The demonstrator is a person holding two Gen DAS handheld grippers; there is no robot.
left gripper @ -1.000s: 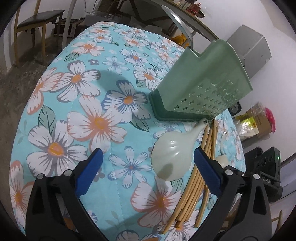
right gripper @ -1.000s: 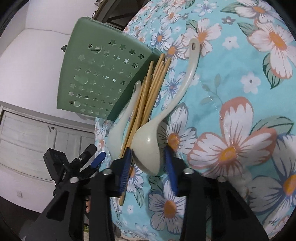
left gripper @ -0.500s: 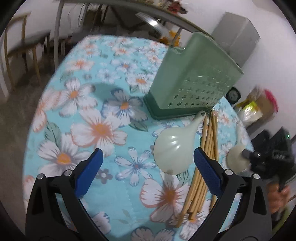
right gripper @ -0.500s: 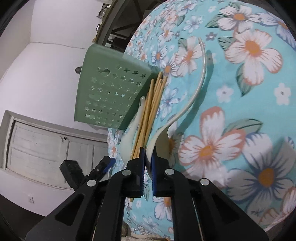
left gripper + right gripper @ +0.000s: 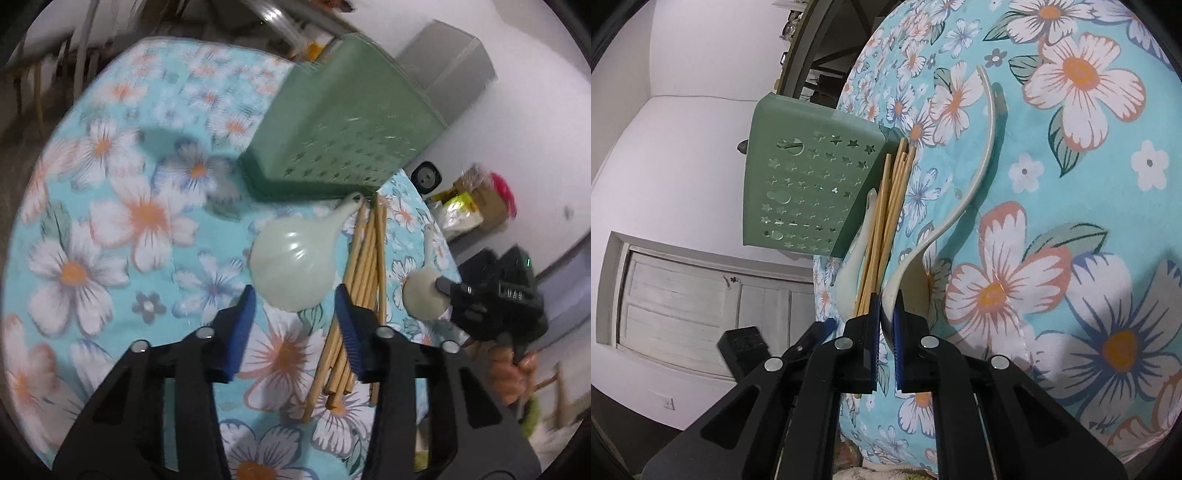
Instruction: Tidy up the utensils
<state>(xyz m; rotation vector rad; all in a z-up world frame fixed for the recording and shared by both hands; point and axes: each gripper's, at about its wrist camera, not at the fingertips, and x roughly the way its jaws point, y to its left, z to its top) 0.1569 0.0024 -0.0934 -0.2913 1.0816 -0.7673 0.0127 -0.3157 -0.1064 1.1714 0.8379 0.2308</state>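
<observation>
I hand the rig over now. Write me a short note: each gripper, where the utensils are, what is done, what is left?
Right gripper: shut on one spoon at its bowl rim.
Left gripper: closing around the other spoon, pads not on it yet.
Chopsticks: loose bundle on the cloth between the spoons.
Holder: green, upright, just behind them.
Done: nothing visibly in the holder.
Left: both spoons and chopsticks go in.

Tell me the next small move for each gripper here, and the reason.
Probably lift: the right gripper is clamped on one spoon, while the left gripper, jaws closing, straddles the other spoon beside the chopsticks. The green holder waits.
</observation>
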